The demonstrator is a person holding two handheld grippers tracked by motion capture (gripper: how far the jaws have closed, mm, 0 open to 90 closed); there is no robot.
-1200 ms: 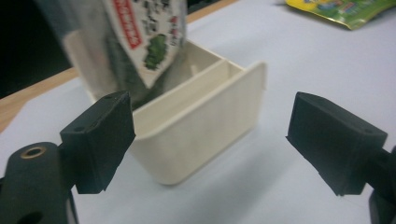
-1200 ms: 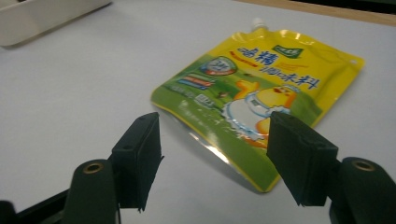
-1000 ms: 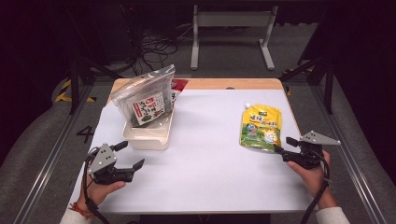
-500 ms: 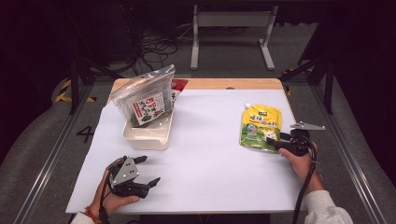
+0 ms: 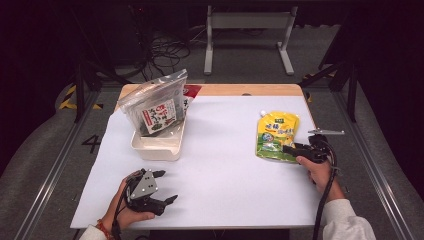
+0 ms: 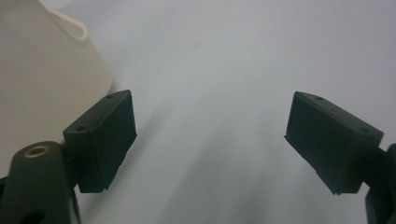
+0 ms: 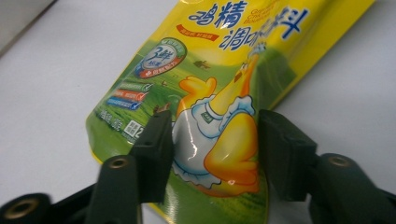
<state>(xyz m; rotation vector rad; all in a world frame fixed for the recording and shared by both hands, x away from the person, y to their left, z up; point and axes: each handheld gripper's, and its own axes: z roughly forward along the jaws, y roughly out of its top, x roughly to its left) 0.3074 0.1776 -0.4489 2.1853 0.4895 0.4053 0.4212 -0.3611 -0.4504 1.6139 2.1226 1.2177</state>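
Note:
A yellow seasoning pouch (image 5: 275,132) printed with a cartoon chicken lies flat on the white table at the right. My right gripper (image 5: 286,148) reaches its lower right edge from the right. In the right gripper view the jaws have just been closing. Both pads now press into a glossy bulge of the pouch (image 7: 224,60), which sits between them in my right gripper (image 7: 215,140). My left gripper (image 5: 169,186) rests near the table's front left, open and empty. In the left gripper view, my left gripper (image 6: 210,130) has bare table between its pads.
A white plastic tub (image 5: 155,147) stands at mid left, with a clear bag of dark seaweed (image 5: 155,107) propped in it. The tub's rounded corner (image 6: 42,84) sits just left of my left gripper. The wooden table edge (image 5: 240,90) runs along the back.
My left hand has come toward the front edge and a little right, sinking lower. My right gripper has slid left onto the pouch, and its jaws have drawn in.

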